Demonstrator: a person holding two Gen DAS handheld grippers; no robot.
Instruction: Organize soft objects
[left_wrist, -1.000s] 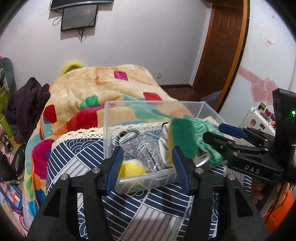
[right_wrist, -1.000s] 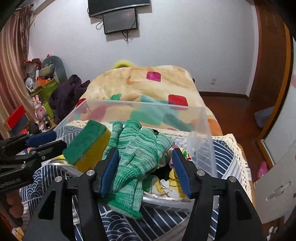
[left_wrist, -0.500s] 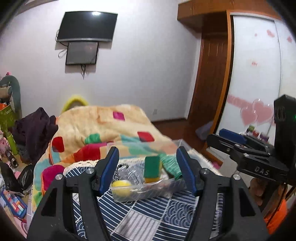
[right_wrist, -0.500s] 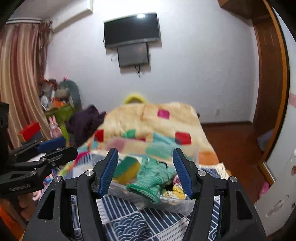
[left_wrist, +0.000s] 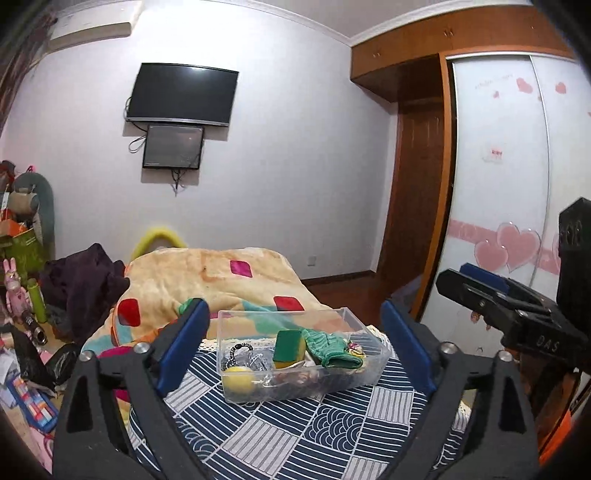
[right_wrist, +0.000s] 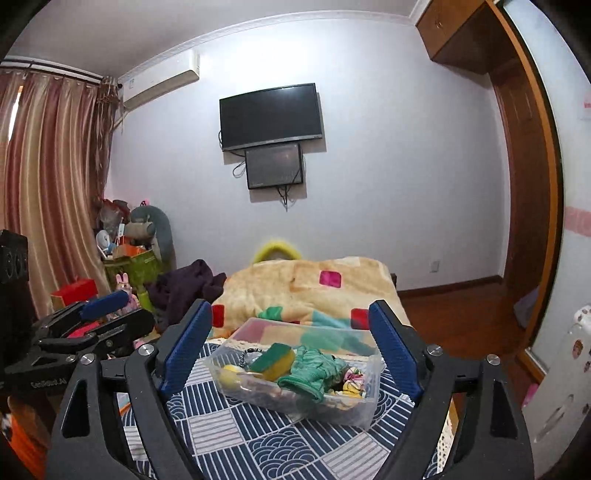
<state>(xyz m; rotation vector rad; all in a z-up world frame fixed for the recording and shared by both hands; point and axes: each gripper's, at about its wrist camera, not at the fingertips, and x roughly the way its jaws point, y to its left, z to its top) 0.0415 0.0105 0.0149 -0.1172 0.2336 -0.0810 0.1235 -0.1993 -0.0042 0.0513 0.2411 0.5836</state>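
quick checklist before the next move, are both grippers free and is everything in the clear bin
1. Left gripper open, holding nothing: ok.
2. Right gripper open, holding nothing: ok.
3. Green glove in the clear bin: ok, cuff drapes toward the front wall.
4. Sponge in the bin, standing on edge: ok.
5. Yellow ball in the bin's corner: ok.
6. Soft items left outside the bin: cannot tell.

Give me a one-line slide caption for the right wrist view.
Open right gripper above clear bin holding green glove, sponge and yellow ball.
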